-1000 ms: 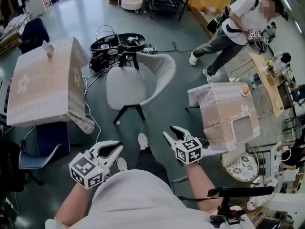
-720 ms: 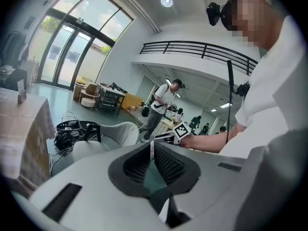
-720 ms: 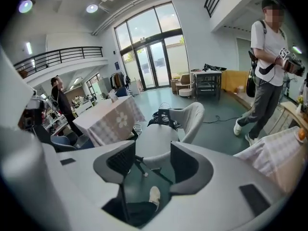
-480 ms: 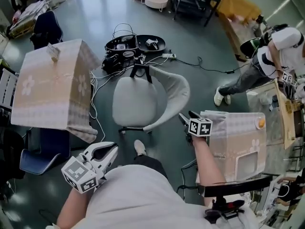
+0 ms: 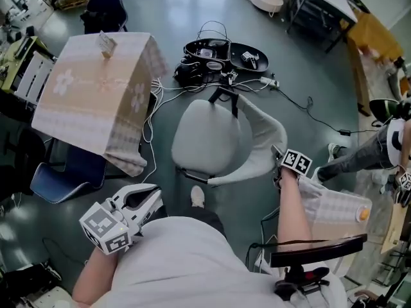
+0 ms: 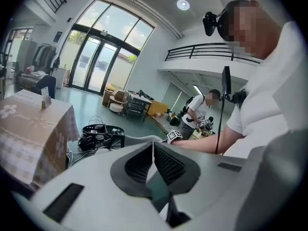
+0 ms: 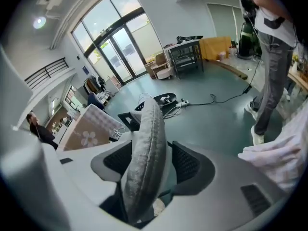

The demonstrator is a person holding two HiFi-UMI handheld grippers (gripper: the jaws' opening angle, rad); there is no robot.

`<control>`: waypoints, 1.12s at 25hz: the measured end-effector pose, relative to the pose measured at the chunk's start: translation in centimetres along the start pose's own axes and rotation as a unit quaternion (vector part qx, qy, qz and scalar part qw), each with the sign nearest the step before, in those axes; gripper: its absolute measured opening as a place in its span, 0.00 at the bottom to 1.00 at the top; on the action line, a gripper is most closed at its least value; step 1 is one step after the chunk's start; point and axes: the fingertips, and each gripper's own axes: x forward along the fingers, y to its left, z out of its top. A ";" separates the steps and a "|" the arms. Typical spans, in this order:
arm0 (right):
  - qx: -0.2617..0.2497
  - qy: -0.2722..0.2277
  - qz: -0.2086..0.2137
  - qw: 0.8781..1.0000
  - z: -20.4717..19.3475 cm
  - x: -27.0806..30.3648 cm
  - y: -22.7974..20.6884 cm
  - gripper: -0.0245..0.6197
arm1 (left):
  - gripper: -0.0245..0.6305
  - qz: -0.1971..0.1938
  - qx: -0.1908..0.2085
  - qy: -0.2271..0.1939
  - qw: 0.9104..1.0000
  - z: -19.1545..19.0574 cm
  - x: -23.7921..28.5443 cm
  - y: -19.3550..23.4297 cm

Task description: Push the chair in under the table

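Chair (image 5: 205,140) stands on grey-green floor (image 5: 308,76) near the cloth-draped table (image 5: 90,88), pale grey, its curved backrest (image 7: 144,143) between the right gripper (image 5: 277,151)'s jaws, which have just been opening; the left gripper (image 5: 153,197)'s jaws are together

I see a glossy grey-green floor (image 5: 160,11) with cables (image 5: 307,102) strewn; tall glass doors (image 6: 96,57) bright with daylight; balcony rail (image 6: 211,49); round ceiling light (image 6: 183,4).

Matt grey fabric chair (image 5: 205,140), checked cloth-draped table (image 5: 90,88), glossy green floor (image 5: 173,11)
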 end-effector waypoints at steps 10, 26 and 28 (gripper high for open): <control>0.039 -0.006 -0.047 0.998 0.2 1.1 0.4 0.19 | 0.06 0.059 -0.034 -0.015 0.998 -0.4 -3.1 3.3; 0.082 -0.014 -0.034 0.996 -0.4 5.4 9.9 0.19 | 0.06 0.052 -0.038 -0.026 0.998 0.0 -6.3 6.8; 0.080 -0.010 -0.030 0.996 -0.5 6.1 10.9 0.19 | 0.06 0.060 -0.041 -0.028 0.997 -0.5 -6.8 6.8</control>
